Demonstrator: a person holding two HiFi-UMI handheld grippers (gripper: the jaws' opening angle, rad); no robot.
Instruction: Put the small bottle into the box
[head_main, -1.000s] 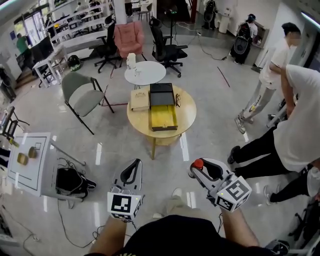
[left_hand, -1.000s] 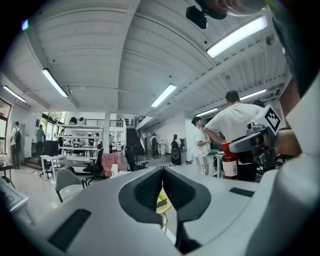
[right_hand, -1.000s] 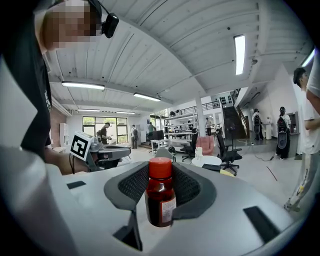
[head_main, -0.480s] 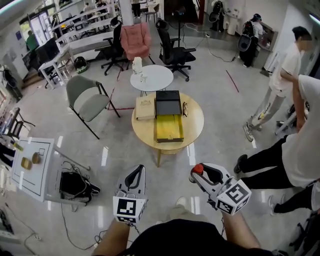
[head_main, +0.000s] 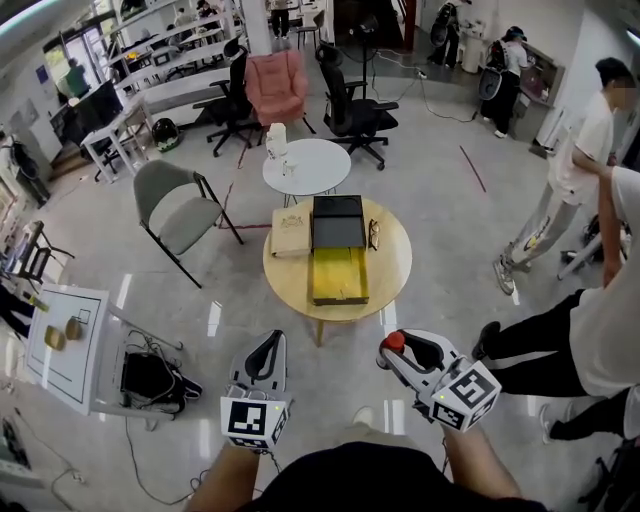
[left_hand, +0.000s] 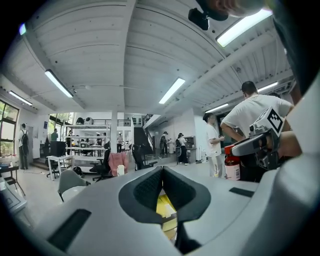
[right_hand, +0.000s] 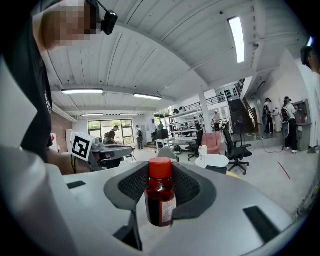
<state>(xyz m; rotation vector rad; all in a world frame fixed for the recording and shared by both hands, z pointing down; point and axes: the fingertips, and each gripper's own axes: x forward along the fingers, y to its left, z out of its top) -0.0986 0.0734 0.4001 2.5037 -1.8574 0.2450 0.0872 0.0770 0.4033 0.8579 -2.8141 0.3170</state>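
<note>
Bottle first: my right gripper (head_main: 396, 350) clamps the small bottle (right_hand: 160, 195) upright by its body, red cap up, which I judge steadies it for carrying. My left gripper (head_main: 268, 347) hangs pinched together, empty. Well ahead, the box (head_main: 338, 276) lies open on the round table (head_main: 392, 285), ready to receive it.

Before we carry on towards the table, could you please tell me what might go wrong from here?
The small red-capped bottle of dark liquid is clamped between the fingers of the right gripper, far from the open yellow-lined box on the round wooden table; it could slip or tilt on the walk. A person in black trousers stands close on the right and could be bumped.
</note>
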